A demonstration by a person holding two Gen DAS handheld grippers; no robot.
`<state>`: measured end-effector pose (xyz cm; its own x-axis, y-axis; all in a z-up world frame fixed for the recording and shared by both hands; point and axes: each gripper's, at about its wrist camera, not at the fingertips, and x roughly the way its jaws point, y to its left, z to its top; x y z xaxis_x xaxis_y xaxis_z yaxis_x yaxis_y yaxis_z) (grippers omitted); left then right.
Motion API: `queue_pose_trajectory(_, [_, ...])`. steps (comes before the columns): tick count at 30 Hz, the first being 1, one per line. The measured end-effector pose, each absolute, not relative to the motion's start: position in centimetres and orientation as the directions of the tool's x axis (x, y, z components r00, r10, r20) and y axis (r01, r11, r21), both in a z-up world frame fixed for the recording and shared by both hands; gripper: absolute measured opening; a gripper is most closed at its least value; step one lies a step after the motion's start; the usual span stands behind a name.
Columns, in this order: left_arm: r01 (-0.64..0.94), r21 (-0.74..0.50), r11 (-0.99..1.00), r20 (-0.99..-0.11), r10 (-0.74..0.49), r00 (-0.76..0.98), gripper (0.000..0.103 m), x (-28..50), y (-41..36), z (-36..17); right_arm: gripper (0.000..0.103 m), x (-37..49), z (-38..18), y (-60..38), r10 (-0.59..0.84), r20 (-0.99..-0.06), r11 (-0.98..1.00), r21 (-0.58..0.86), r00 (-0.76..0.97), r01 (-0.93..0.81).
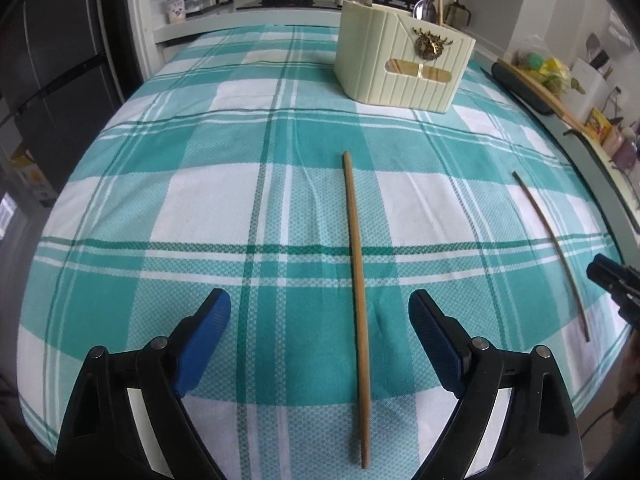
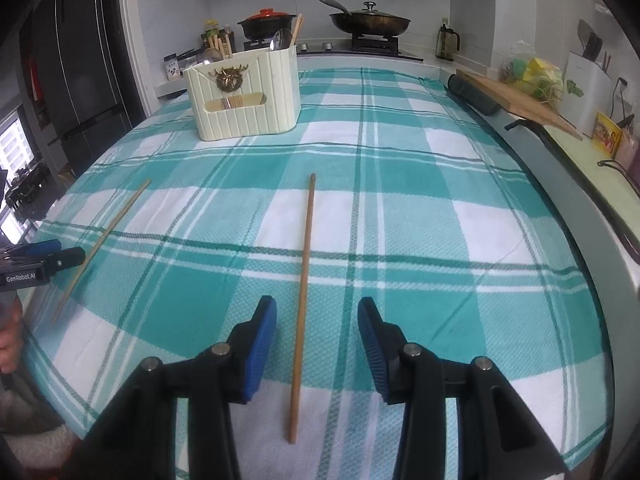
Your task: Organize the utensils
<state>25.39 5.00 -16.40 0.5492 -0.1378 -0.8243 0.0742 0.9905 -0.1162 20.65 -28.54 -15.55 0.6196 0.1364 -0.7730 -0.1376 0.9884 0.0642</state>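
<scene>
- "GenRobot.AI" printed on left gripper (image 2: pixel 60 254) body.
- Left gripper (image 1: pixel 320 334) jaws wide, released, straddling light chopstick (image 1: pixel 357 240) on checked cloth (image 1: pixel 160 200).
- Right gripper (image 2: pixel 317 338) parted, grasping nothing, dark chopstick (image 2: pixel 303 280) between fingers.
- Cream utensil holder (image 2: pixel 244 96) far back; no legible label.

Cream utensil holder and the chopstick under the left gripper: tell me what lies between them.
Nothing but bare checked tablecloth. In the left wrist view, the stretch from the chopstick to the cream utensil holder holds no object.
</scene>
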Motion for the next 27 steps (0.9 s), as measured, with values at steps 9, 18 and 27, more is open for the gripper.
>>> queue_pose_trajectory(9, [0.121, -0.104, 0.987, -0.853, -0.151, 0.499, 0.091, 29.0, 4.5, -16.4, 0.043, 24.1, -15.7, -28.1, 0.224, -0.819, 0.968, 0.122, 0.529, -0.222])
queue_pose_trajectory(18, [0.120, -0.095, 0.988, -0.882, -0.139, 0.449, 0.091, 30.5, 4.2, -18.0, 0.043, 25.4, -16.5, -28.8, 0.234, -0.842, 0.965, 0.139, 0.486, -0.223])
queue_pose_trajectory(27, [0.147, -0.004, 0.989, -0.884, -0.073, 0.463, 0.093, 30.3, 3.3, -18.9, 0.044, 25.3, -18.0, -28.6, 0.215, -0.846, 0.967, 0.113, 0.489, -0.230])
